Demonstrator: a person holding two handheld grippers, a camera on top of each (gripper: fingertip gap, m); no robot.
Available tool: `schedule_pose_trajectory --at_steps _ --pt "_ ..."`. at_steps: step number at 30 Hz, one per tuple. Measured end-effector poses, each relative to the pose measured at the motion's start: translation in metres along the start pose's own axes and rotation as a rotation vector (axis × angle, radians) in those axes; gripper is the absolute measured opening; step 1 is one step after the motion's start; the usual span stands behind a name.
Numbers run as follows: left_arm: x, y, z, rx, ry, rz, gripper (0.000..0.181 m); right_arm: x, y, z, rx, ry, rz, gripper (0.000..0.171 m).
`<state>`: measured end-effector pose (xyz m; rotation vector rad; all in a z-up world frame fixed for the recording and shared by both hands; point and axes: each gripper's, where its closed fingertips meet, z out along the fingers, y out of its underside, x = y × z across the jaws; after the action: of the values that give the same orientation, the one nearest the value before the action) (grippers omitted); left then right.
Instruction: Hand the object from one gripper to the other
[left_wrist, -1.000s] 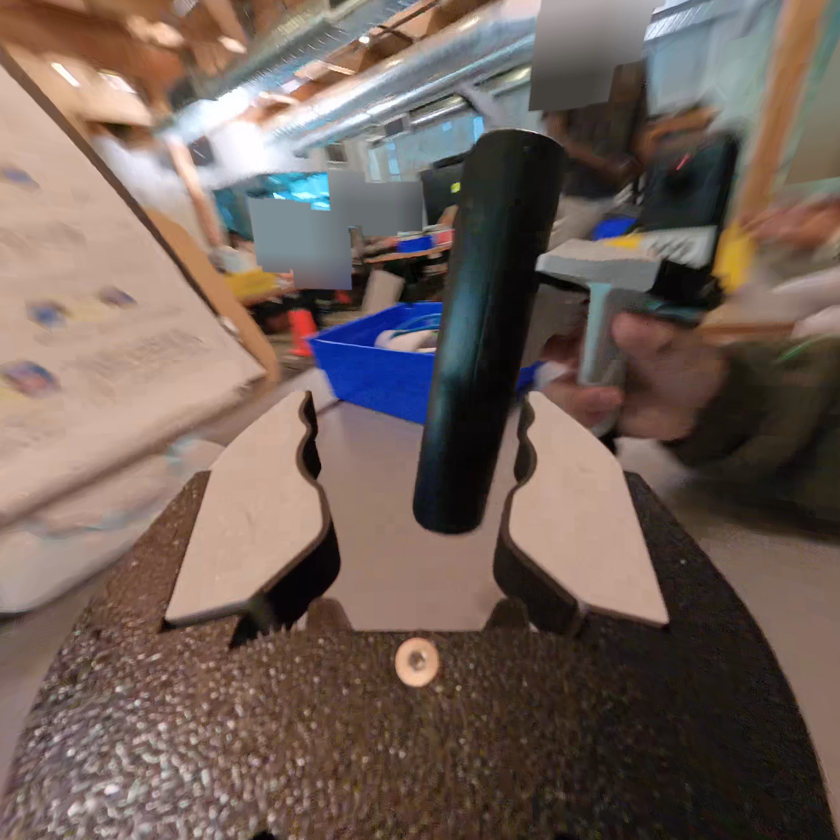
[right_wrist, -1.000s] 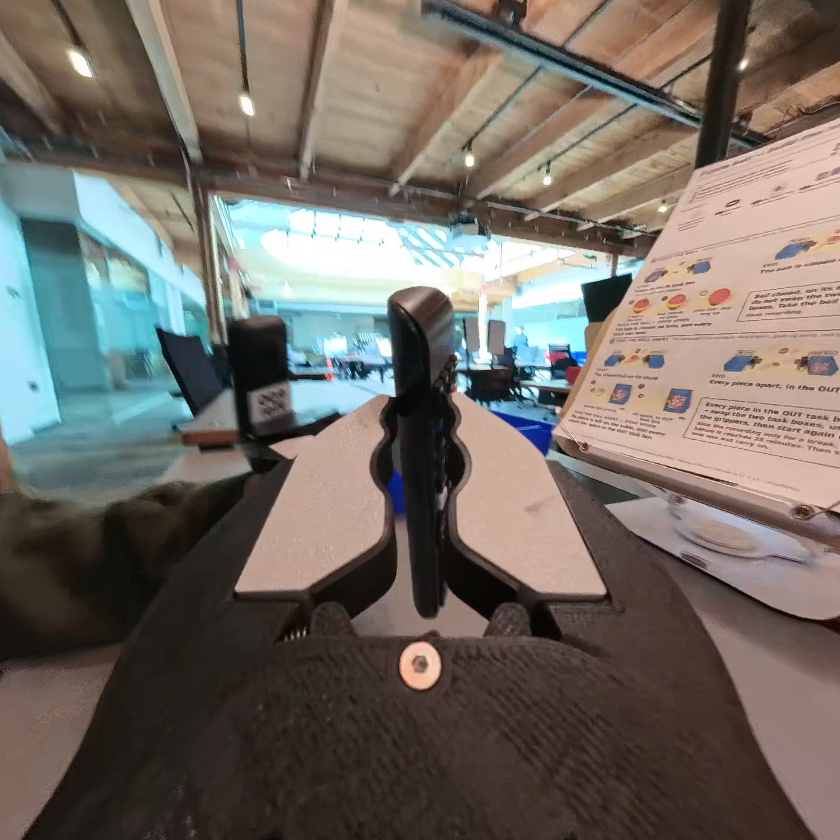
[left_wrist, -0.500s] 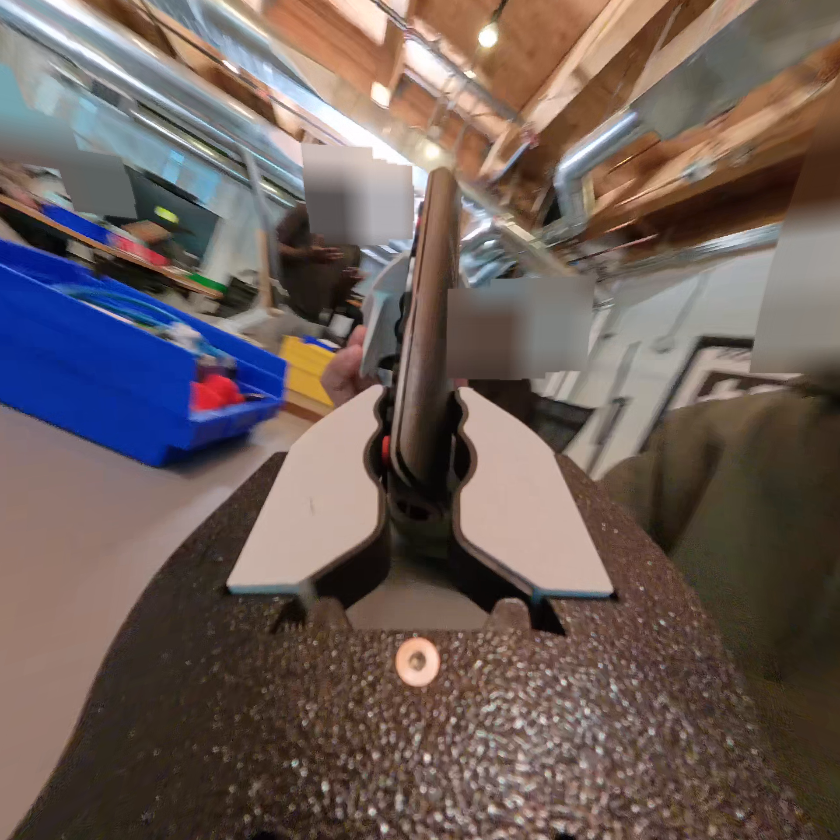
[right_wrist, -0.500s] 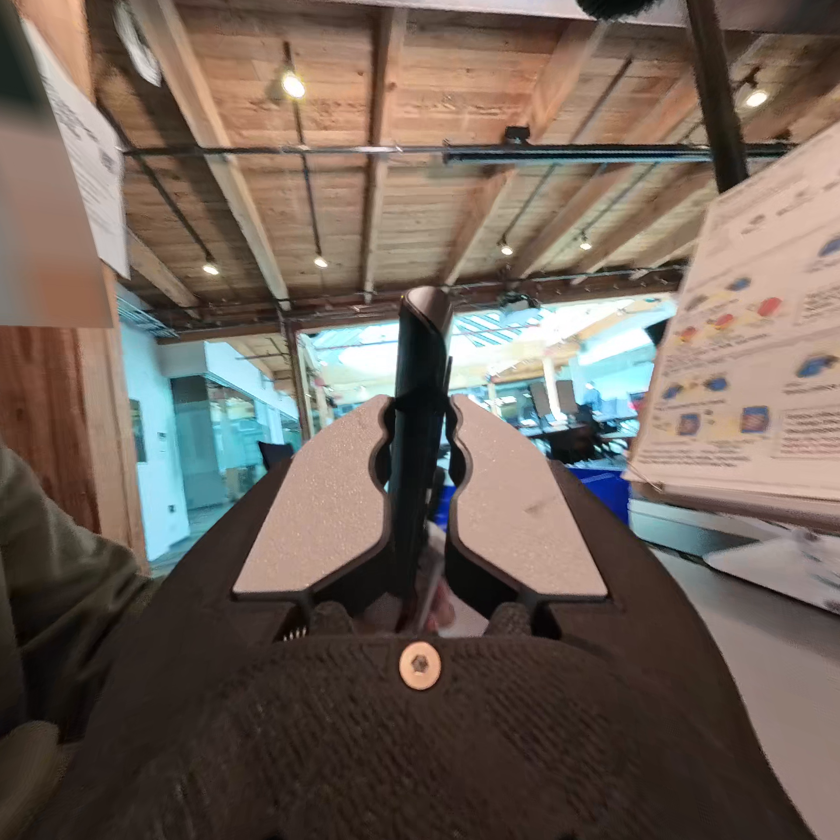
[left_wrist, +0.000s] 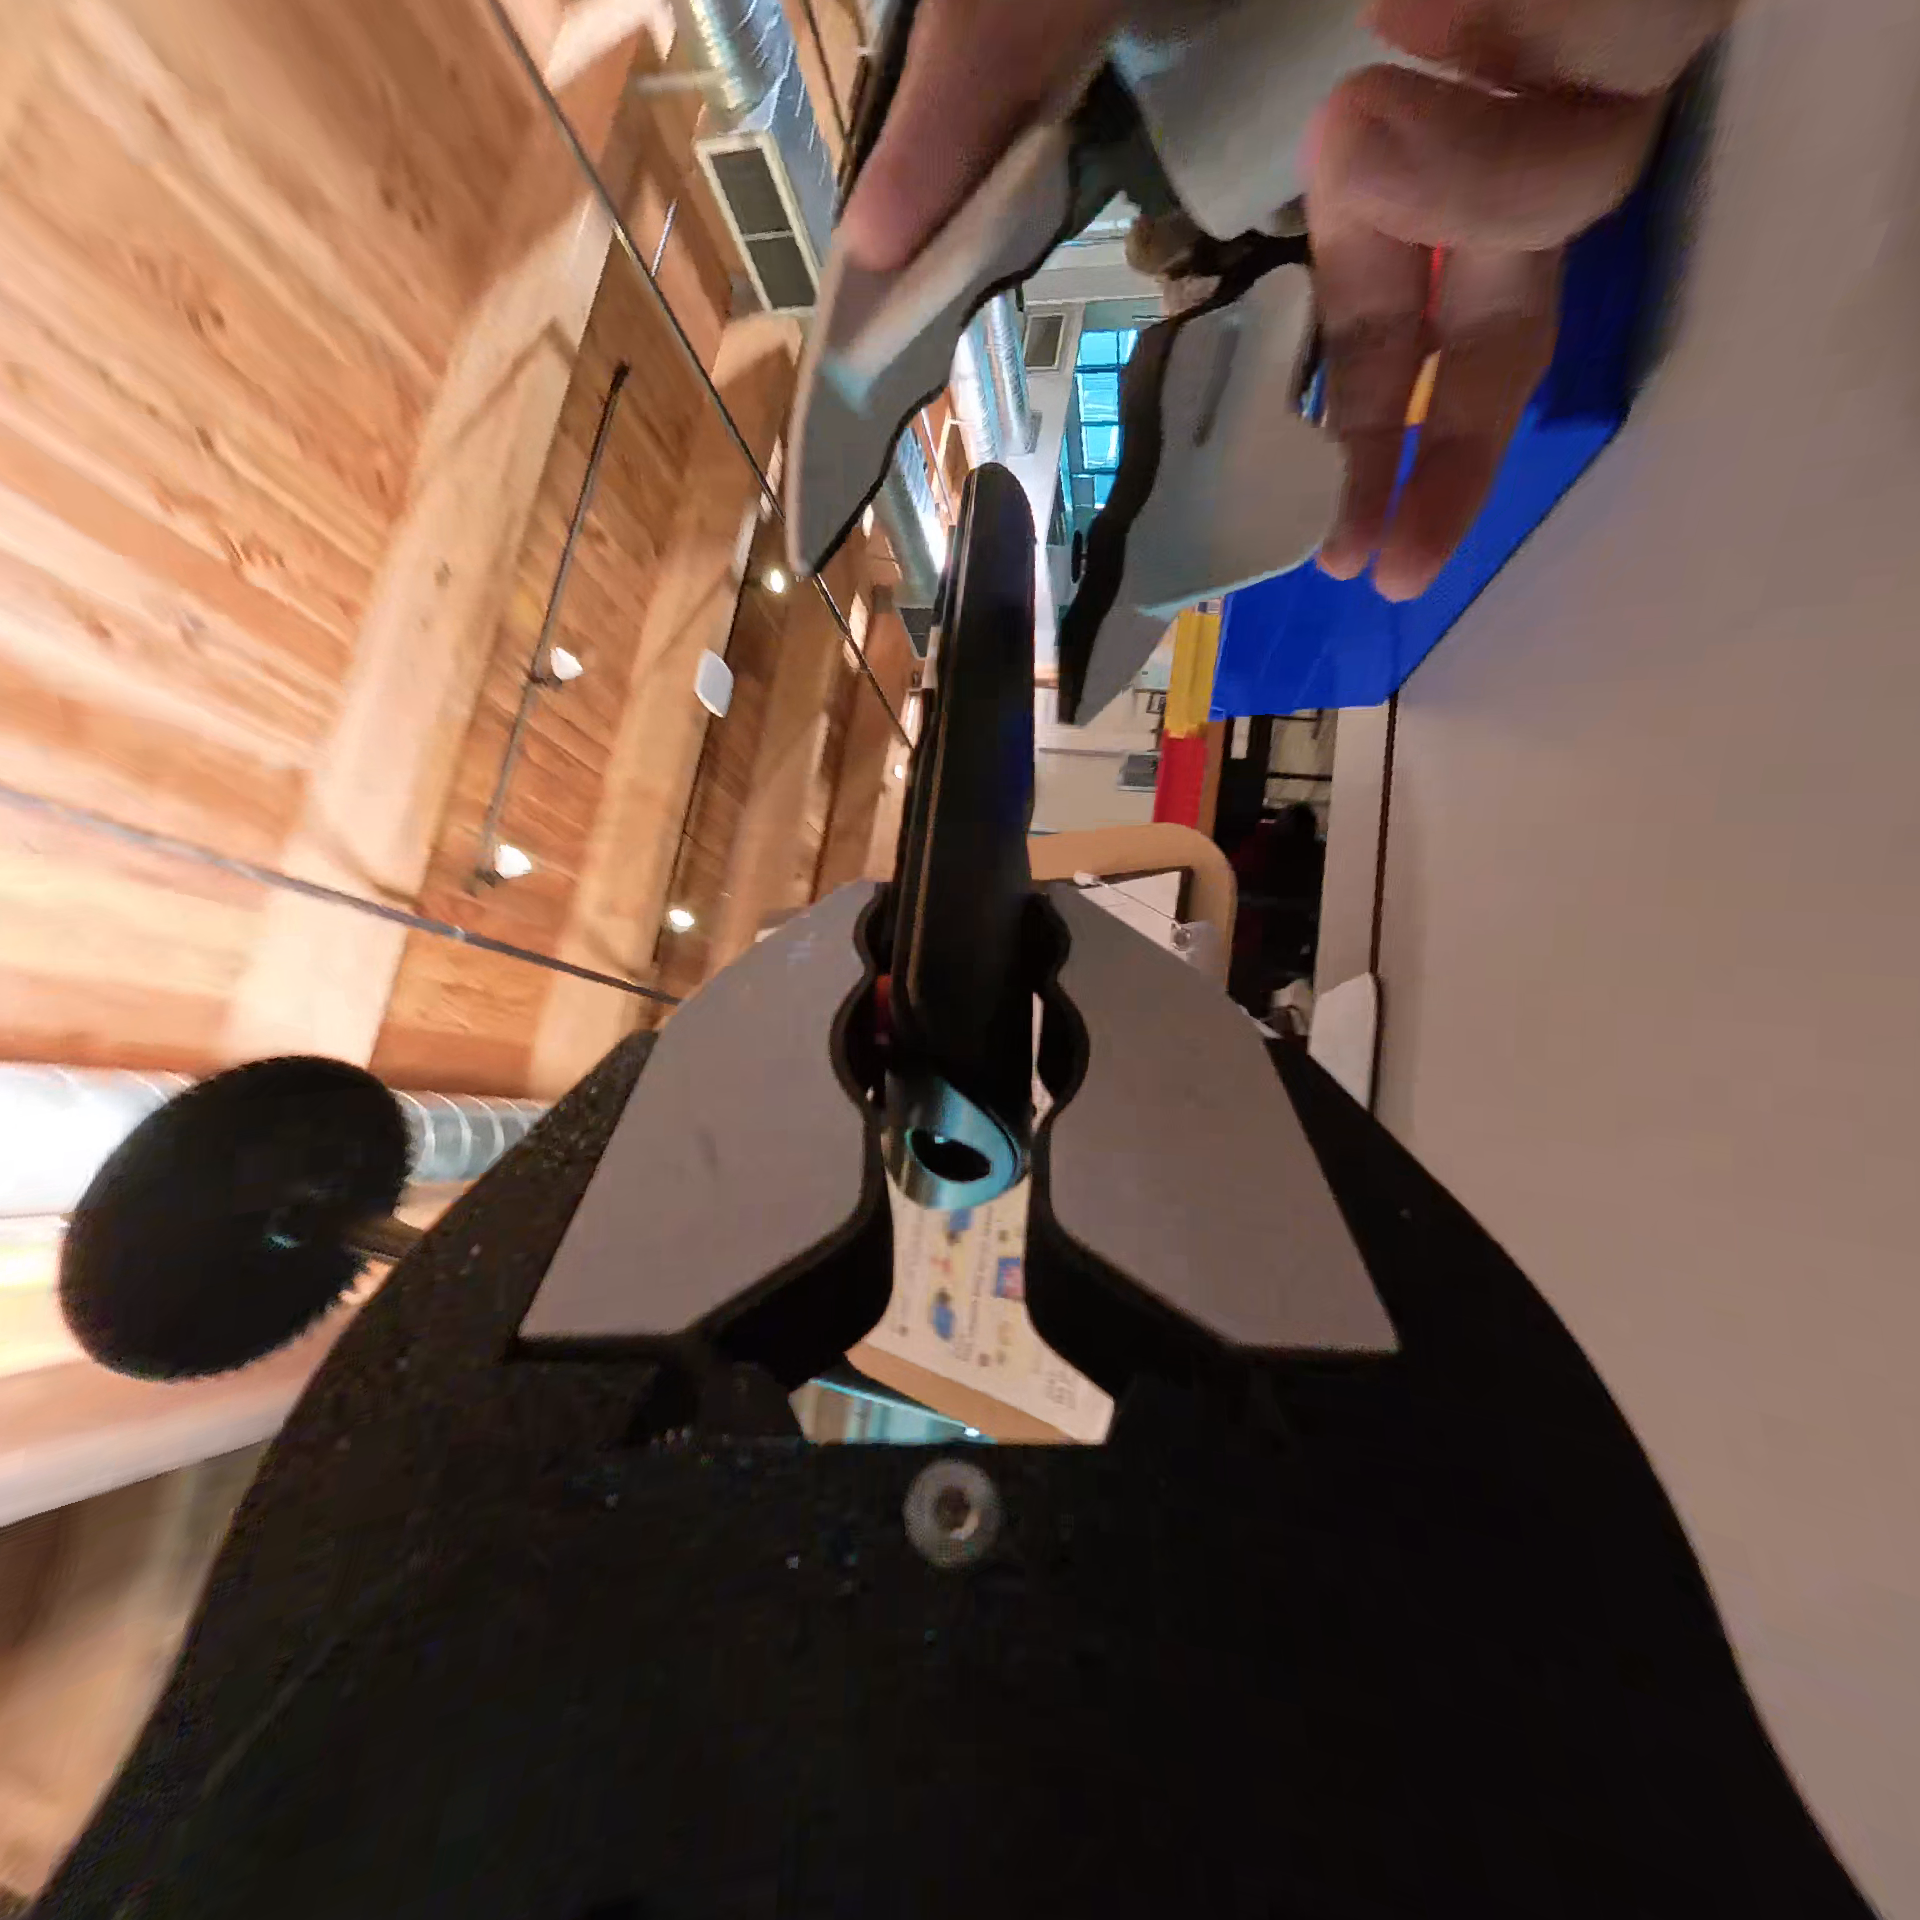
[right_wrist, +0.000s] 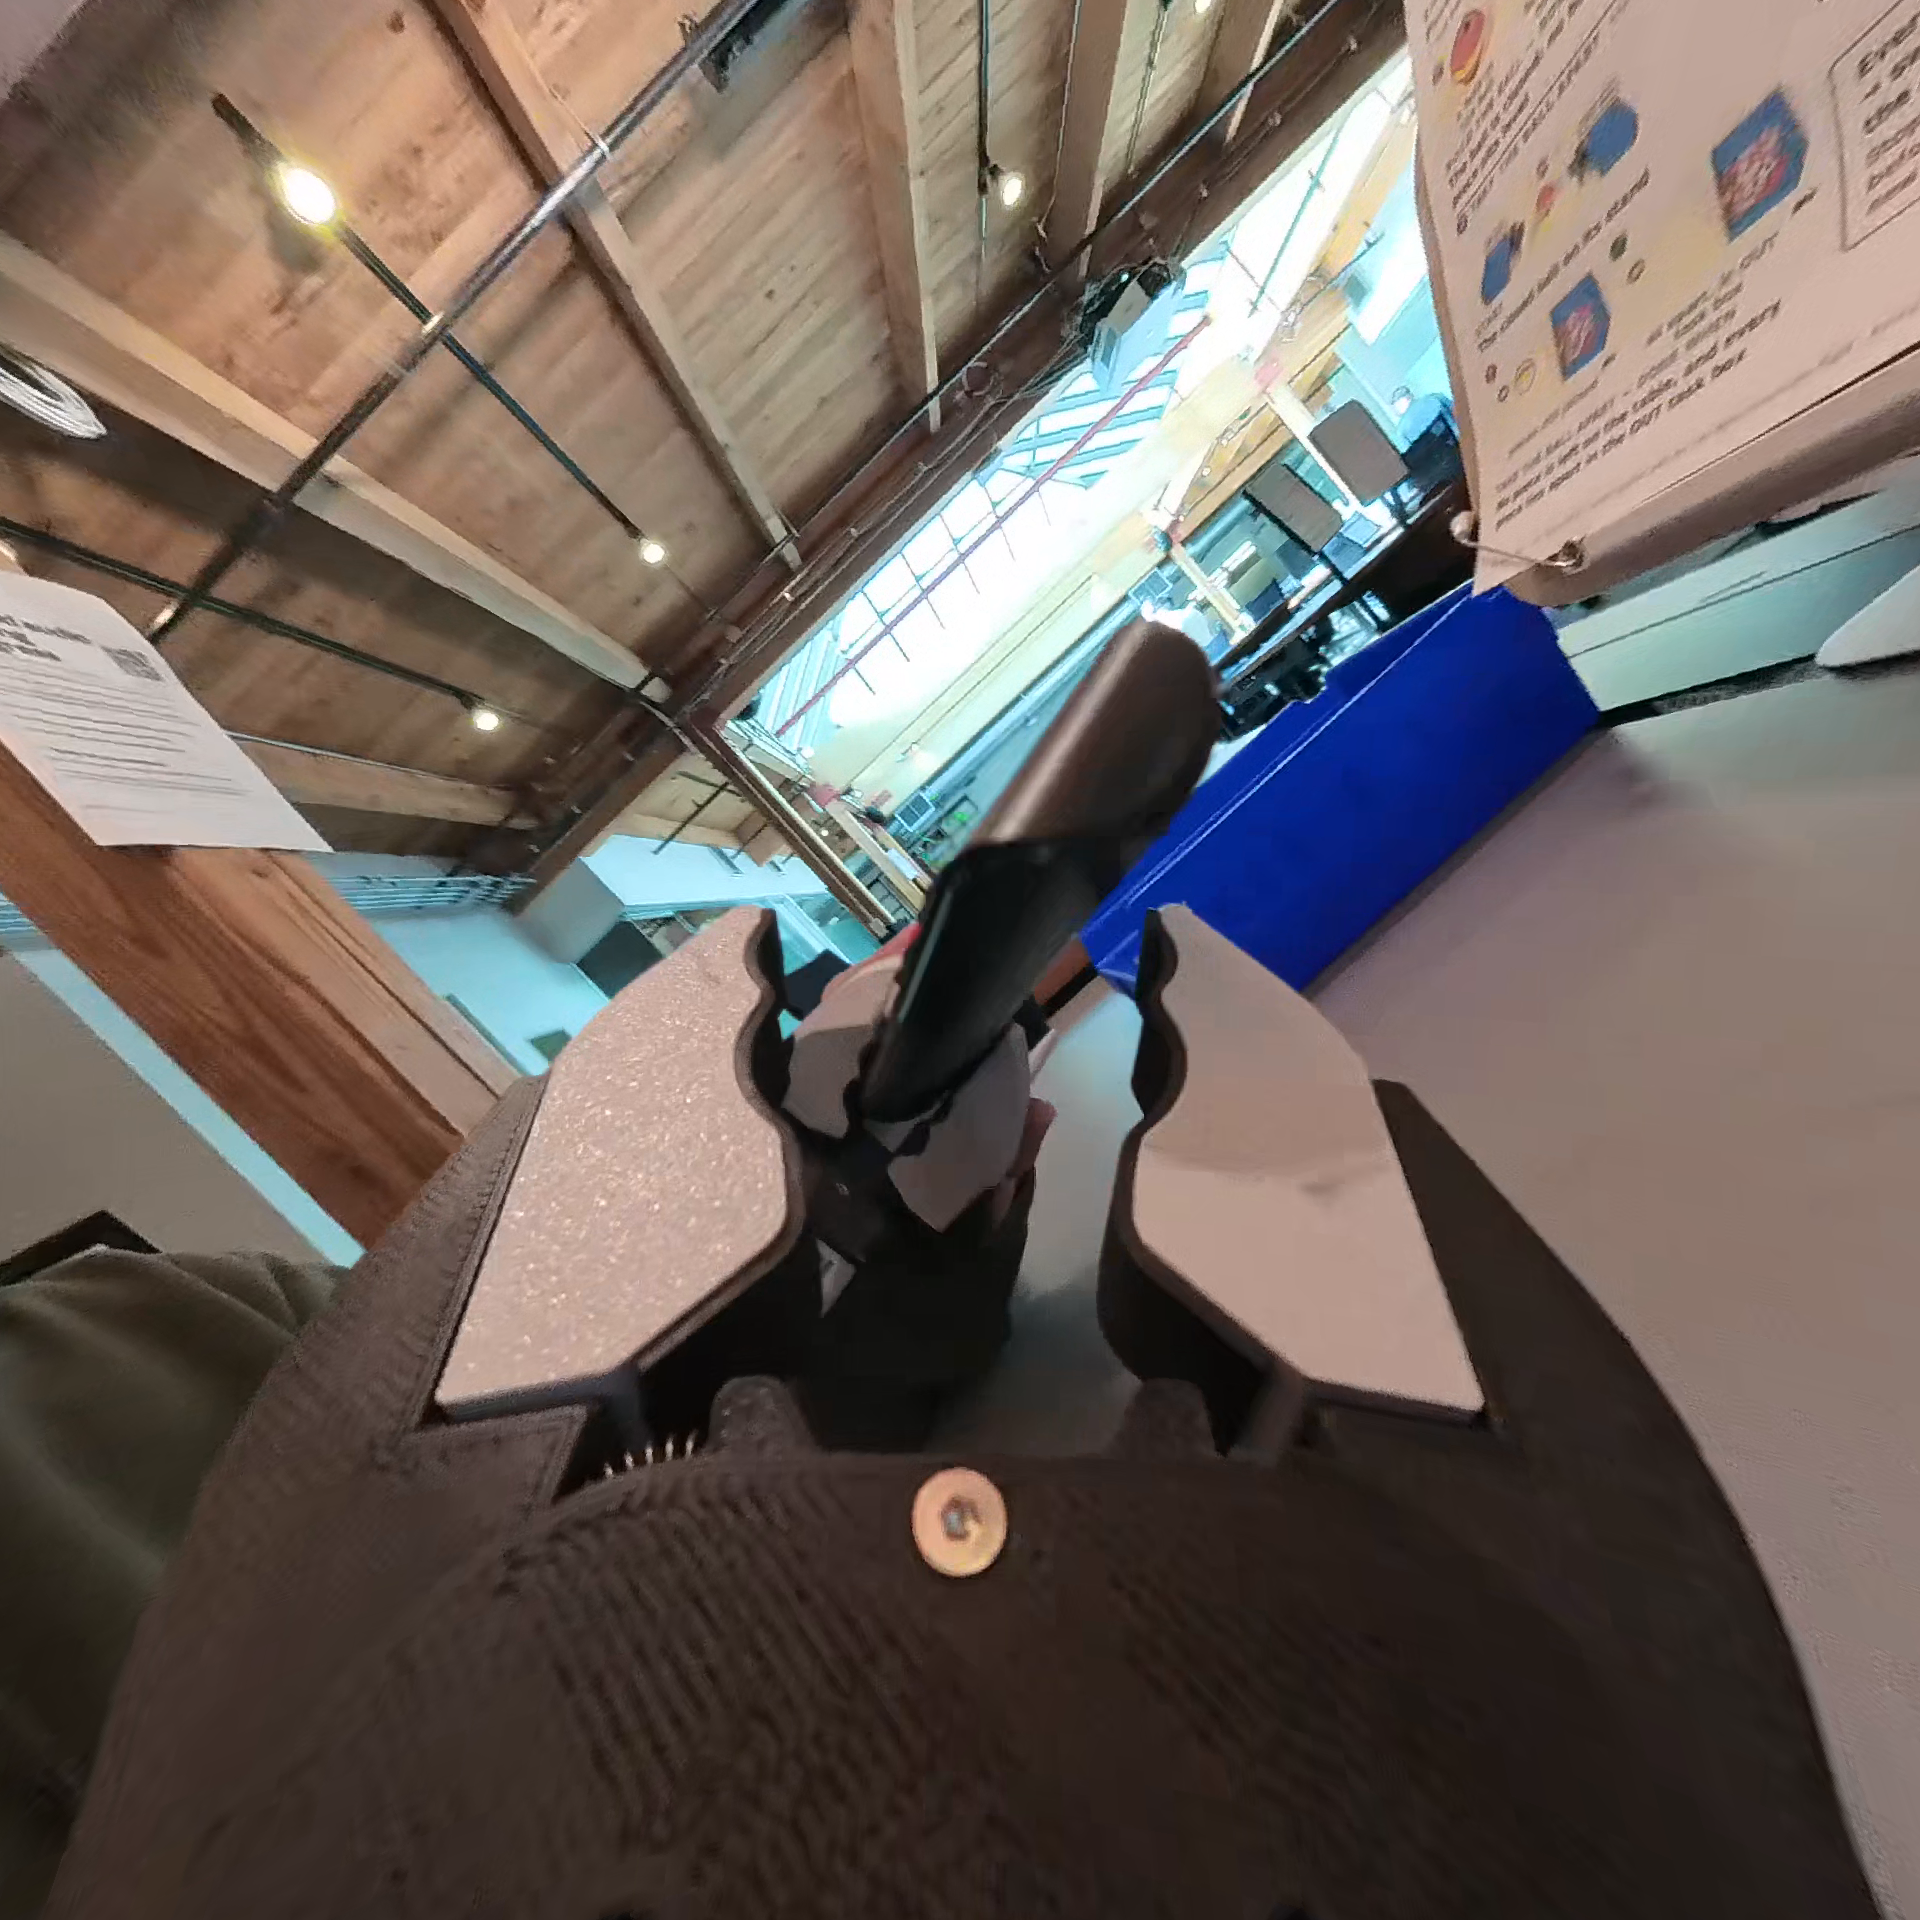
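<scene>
**Black bar in left gripper; right gripper spread wide around its far end**

Landmark: the long, slim, glossy black bar-shaped object.

Left gripper: its grey-faced fingers are nearly closed, pinching the bar's near end from both sides. A round hollow end of the bar shows just behind the grip. The bar runs forward from the fingers, well past their tips.

Right gripper: its fingers stand wide apart with clear gaps on either side of the bar; neither pad touches it. In the left wrist view the same gripper hangs over the bar's far tip, one grey finger to each side, with a person's hand wrapped around its body.

Beyond the bar: a blue plastic bin sits on the grey tabletop. An illustrated printed sheet on a stand is above and right of the bar in the right wrist view. An olive sleeve lies at lower left.

Left wrist view is motion-blurred.
</scene>
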<state>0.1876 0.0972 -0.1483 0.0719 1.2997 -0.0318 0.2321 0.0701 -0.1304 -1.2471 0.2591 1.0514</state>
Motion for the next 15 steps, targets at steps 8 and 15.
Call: schedule_pose_trajectory --at_steps 8,15 --pt "0.006 0.008 0.005 -0.064 0.015 -0.146 0.047 0.003 0.001 0.002 -0.016 0.040 -0.096 0.028" --pt "0.031 -0.025 0.003 0.179 0.540 -1.483 0.078 -0.025 -0.026 -0.009 0.138 -0.040 -0.323 0.028"
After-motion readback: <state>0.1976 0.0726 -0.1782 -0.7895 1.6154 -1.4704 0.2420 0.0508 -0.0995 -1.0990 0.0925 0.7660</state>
